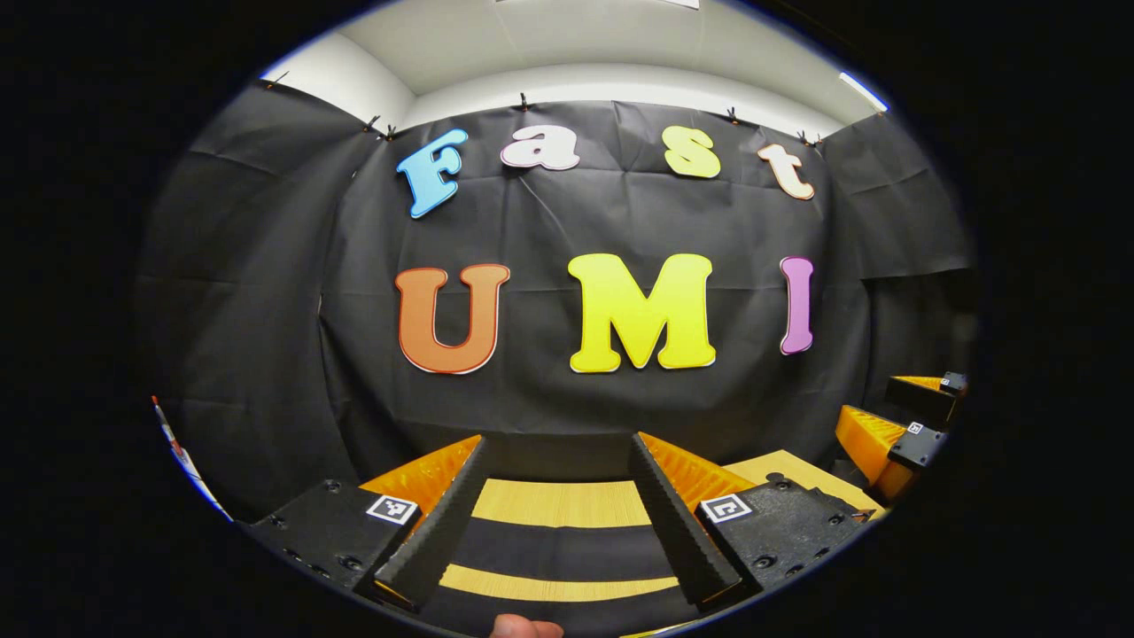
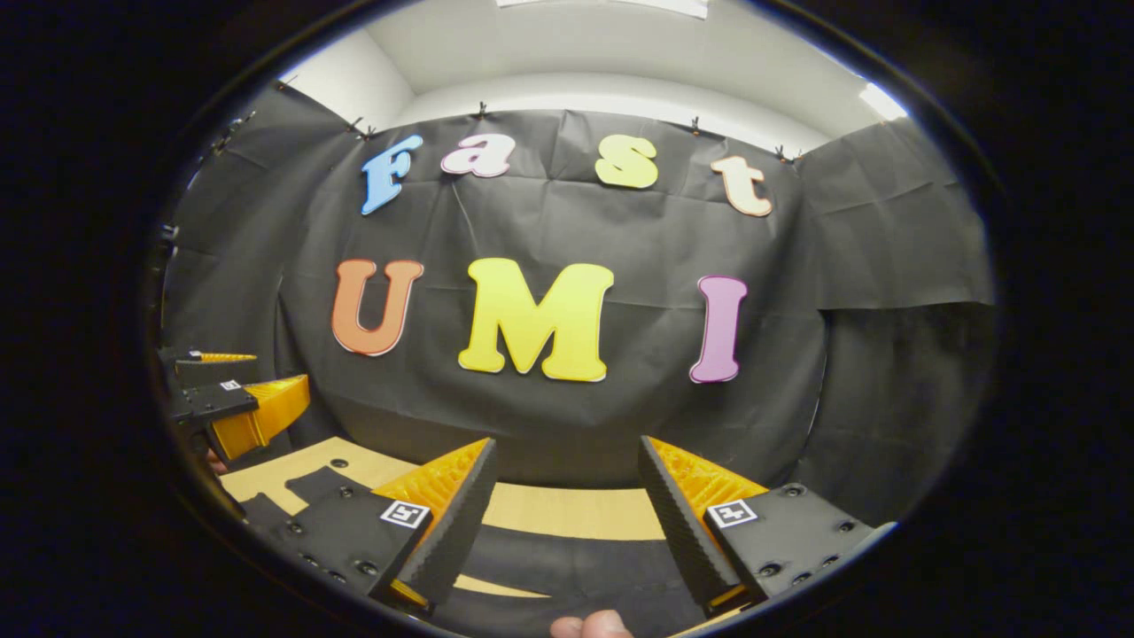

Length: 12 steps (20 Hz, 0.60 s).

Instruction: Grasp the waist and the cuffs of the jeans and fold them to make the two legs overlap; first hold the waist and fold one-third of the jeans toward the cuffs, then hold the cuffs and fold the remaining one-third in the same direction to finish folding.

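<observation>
Left gripper [image 1: 558,514]: fingers spread wide, nothing held. Right gripper [image 2: 563,523]: fingers spread wide, nothing held. Dark jeans [image 2: 576,563] lie flat on the wooden table [image 2: 567,512], below and between both finger pairs, untouched.

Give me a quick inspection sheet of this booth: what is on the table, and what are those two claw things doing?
Surface: wooden table, partly covered by dark fabric.
Job's things: dark cloth, probably the jeans; waist and cuffs cannot be told.
Clutter: nothing seen.
Grippers: left gripper open, holding nothing; right gripper open, holding nothing. Both are raised and aimed at the wall.
Cables: nothing seen.
Surroundings: black cloth wall, white ceiling.
</observation>
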{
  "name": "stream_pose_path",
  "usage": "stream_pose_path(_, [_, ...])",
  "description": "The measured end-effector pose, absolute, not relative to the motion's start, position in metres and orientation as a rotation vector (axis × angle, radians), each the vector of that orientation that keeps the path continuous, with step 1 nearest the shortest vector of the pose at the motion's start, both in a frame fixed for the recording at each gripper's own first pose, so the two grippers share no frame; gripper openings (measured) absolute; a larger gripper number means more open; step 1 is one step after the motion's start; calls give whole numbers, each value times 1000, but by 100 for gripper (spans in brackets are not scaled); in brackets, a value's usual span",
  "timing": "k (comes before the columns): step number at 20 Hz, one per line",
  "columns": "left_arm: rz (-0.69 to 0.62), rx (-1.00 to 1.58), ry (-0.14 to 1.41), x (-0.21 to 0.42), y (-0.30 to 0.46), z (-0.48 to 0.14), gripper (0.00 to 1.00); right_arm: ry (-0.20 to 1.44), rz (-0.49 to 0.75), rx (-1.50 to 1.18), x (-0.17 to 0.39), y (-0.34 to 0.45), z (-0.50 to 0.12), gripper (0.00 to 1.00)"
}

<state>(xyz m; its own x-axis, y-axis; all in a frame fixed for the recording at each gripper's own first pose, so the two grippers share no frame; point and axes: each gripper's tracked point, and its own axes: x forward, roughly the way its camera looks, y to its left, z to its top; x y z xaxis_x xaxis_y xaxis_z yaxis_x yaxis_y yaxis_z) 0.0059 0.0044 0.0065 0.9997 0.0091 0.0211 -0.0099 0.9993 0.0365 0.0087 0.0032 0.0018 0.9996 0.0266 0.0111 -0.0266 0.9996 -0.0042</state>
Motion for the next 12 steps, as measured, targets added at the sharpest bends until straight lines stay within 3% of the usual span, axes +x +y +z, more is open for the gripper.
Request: stream_pose_path(12, [15,7,-19,13,10,4,100,16,8,-7,22,-11,-7,99])
